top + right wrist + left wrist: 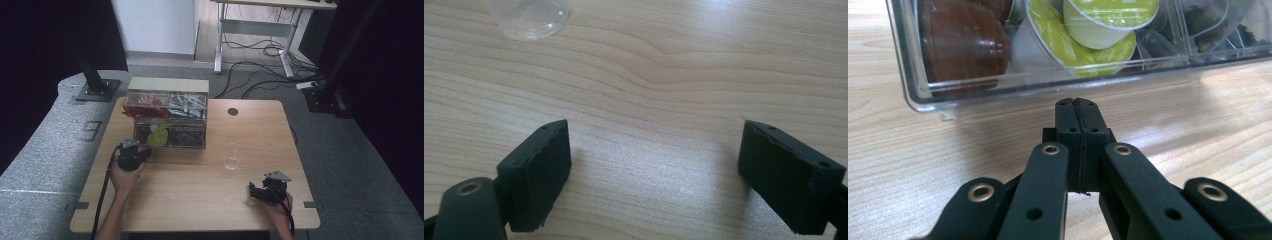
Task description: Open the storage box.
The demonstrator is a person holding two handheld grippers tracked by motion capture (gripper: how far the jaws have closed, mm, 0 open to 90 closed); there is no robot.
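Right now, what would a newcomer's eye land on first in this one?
The clear compartment box at the table's far left, stacked with red packets, brown pods and yellow-green capsules. The shut left gripper points at its front wall, while the open right gripper rests near an empty clear glass.

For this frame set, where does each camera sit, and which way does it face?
High view: above the person's side, looking forward and down on the wooden table; both forearms, the left gripper and right gripper show.
Left gripper view: rides the left gripper, jaws shut, facing the clear box of coffee pods.
Right gripper view: rides the right gripper, jaws open over bare wood, facing the clear glass.
Shared: the high view also shows the box and glass.
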